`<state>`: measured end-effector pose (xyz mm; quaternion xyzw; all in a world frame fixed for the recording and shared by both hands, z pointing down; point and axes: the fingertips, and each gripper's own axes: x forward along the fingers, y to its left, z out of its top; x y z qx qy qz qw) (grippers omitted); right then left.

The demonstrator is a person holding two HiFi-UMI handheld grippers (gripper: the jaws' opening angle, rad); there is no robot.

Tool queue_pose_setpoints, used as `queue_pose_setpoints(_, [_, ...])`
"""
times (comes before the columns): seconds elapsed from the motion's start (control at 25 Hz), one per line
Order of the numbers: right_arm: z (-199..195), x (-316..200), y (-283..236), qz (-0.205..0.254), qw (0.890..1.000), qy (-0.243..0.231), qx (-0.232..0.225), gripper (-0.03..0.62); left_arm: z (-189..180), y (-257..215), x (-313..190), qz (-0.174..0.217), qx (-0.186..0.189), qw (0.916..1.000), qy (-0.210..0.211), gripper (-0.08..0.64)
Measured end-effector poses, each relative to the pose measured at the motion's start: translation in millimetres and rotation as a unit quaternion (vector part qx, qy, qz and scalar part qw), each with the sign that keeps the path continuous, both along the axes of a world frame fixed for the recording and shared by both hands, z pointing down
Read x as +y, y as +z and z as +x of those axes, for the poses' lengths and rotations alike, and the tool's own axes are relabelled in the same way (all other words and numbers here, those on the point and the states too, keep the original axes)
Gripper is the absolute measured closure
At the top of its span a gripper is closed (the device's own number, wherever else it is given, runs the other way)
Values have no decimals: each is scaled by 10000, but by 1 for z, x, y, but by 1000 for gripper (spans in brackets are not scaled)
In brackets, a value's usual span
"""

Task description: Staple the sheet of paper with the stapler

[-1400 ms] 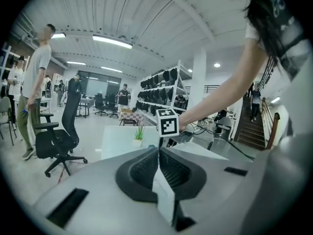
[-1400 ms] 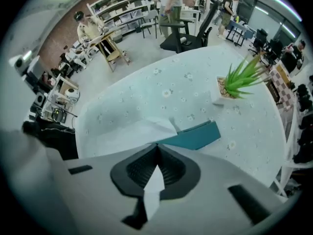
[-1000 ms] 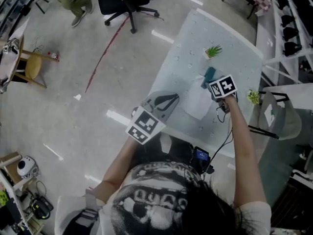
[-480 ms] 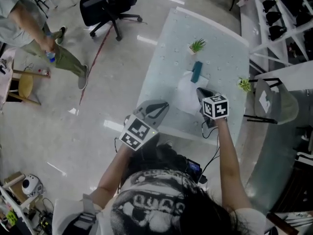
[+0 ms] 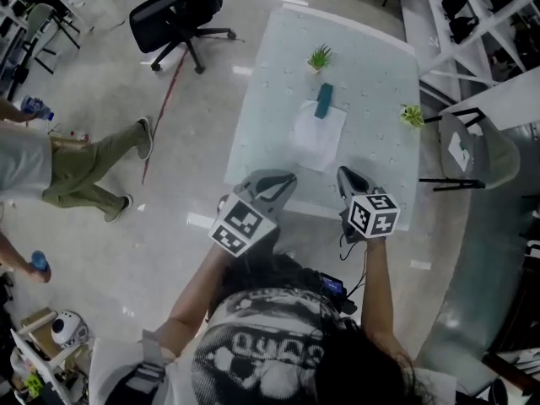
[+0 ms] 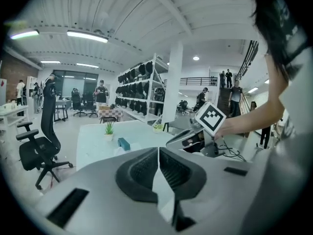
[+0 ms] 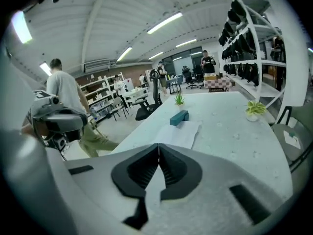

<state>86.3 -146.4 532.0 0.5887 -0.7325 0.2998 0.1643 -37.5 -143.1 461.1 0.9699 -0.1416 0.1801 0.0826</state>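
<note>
The white sheet of paper (image 5: 319, 135) lies flat on the pale table (image 5: 371, 74), with the teal stapler (image 5: 324, 101) resting on its far edge. Both grippers hang at the table's near edge, well short of the paper. My left gripper (image 5: 283, 178) is shut with nothing in it, and so is my right gripper (image 5: 344, 174). The right gripper view shows its jaws (image 7: 159, 145) meeting, with the stapler (image 7: 179, 117) and paper (image 7: 182, 133) far ahead. In the left gripper view the jaws (image 6: 158, 148) touch, and the stapler (image 6: 123, 143) sits far off.
Two small potted plants stand on the table, one at the far side (image 5: 320, 57) and one at the right edge (image 5: 412, 115). A grey chair (image 5: 472, 154) is at the right, a black office chair (image 5: 173, 19) at far left. A person (image 5: 67, 163) walks on the floor at left.
My right gripper drew back from the paper and stapler to the table's near edge. The left gripper shifted slightly. A person walked across the floor at left.
</note>
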Motion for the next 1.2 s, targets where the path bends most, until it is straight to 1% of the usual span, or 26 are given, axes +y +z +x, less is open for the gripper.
queue_pose_setpoints(0.24, [-4,75,-22,446,9985,224,-228,606,4,-7,62,143,-102,9998,1,554])
queue_pose_setpoints(0.44, [-10,140,-43,783,9957,317,-381,607,0,-12,121,197,-132,9997,-45,554])
queue_pose_setpoints(0.6, [-17,182,-57,1060,9928,336,-447,607,-5,-15,162,279,-173,9994,-60,554])
queue_pose_setpoints(0.92, [-41,237,-67,1397,9891,157,-430,607,-9,-20,225,321,-146,9994,-4,554])
queue_pose_setpoints(1.2, [-53,267,-71,1510,9879,93,-350,607,-11,-24,255,382,-160,9991,68,554])
